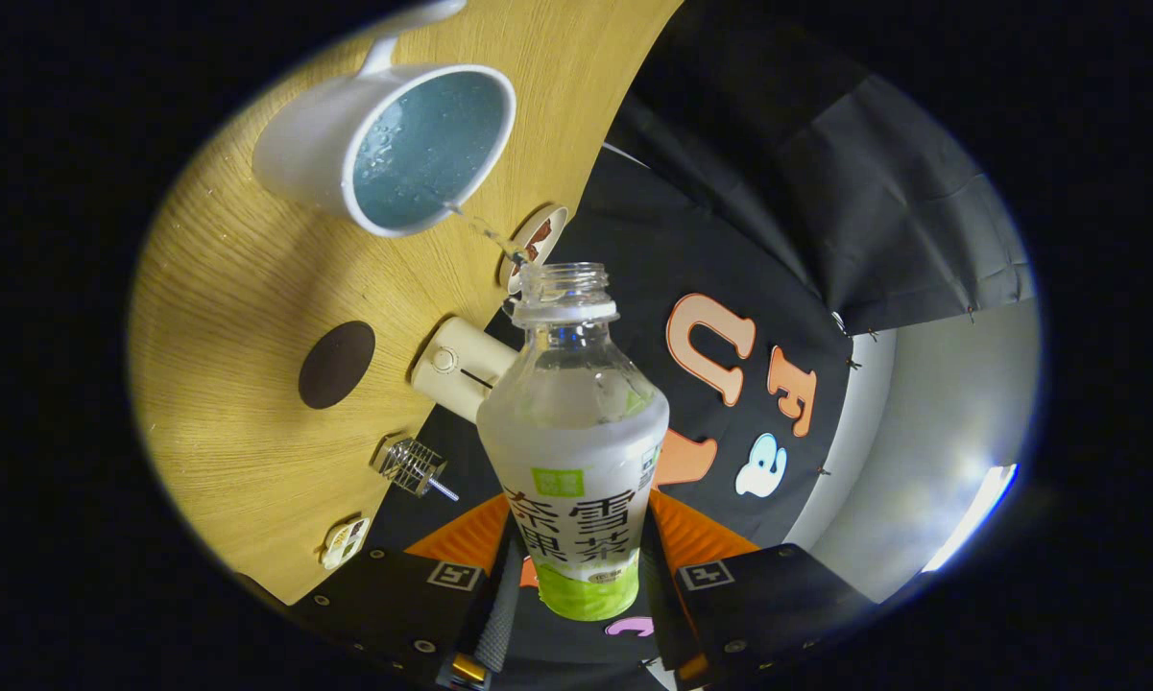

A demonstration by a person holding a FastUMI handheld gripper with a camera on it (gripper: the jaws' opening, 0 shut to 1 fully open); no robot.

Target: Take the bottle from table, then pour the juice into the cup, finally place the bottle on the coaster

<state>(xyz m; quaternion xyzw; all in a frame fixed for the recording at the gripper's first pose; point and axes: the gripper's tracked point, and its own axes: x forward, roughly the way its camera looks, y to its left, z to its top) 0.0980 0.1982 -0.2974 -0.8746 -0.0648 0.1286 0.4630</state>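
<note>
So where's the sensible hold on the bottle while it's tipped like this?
On the labelled lower body, across its width, as the gripper has it now: the bottle is widest and straight-sided there, and its open neck stays free, aimed at the cup.

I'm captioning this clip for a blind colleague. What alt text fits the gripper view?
The gripper, fingers shut on an uncapped bottle, tips it so a thin stream runs into a white cup on the wooden table. A dark round coaster lies nearby.
</note>
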